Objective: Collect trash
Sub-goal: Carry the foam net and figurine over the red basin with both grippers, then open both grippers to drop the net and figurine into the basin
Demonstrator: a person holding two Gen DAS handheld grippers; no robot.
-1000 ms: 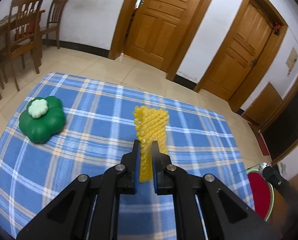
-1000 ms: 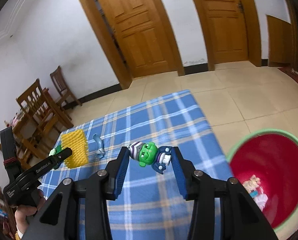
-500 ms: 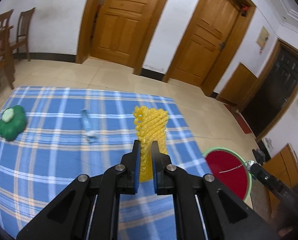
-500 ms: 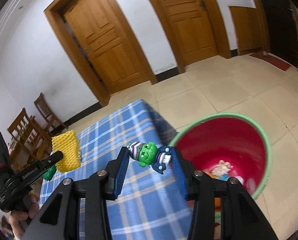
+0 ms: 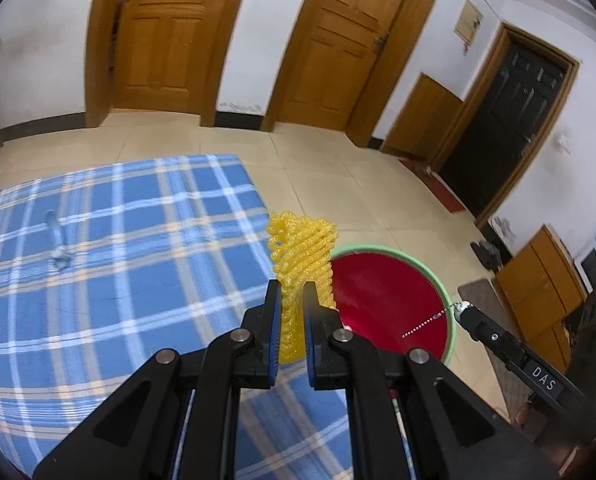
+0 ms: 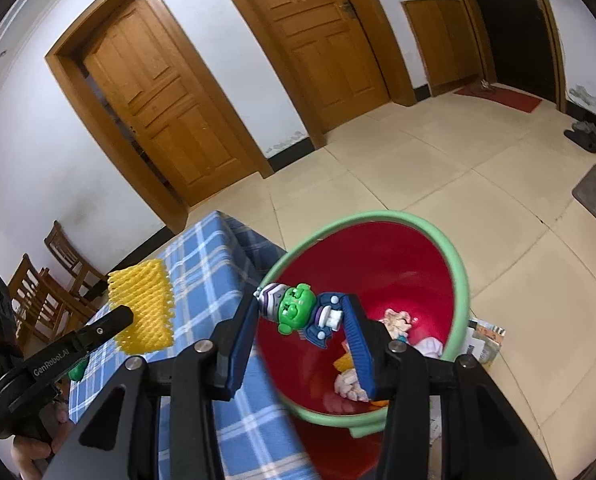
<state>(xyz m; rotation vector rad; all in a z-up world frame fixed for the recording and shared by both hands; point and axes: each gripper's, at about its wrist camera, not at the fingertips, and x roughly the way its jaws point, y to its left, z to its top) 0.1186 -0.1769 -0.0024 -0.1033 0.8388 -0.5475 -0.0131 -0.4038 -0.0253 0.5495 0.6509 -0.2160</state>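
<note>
Down in the red bin (image 6: 454,280) lies a small heap of trash (image 6: 394,326), but I can only see part of it — my right tongs (image 6: 300,316) and the toy they hold cover the rest. The bits are pale and crumpled, too small to name. The bin stands on the floor, just beside the edge of the blue checked cloth (image 6: 202,264).

My right tongs pinch a little green toy figure (image 6: 296,310) from both ends, and it hangs over the open bin. My left tongs (image 5: 291,312) are pressed together on a yellow foam net (image 5: 304,256), which stands up from them near the cloth's edge, beside the bin's green rim.

From my left tongs' camera, the inside of the bin looks plain red; the net and my tongs hide its near part, so no trash shows there. That camera shows a small pale blue thing (image 5: 56,244) lying on the cloth, blurred, and I cannot tell what it is. It also catches the tip of my right tongs at the side, but not the toy.

From my right tongs' camera, I see a green thing (image 6: 77,368) peeking out behind my left tongs — mostly hidden.
</note>
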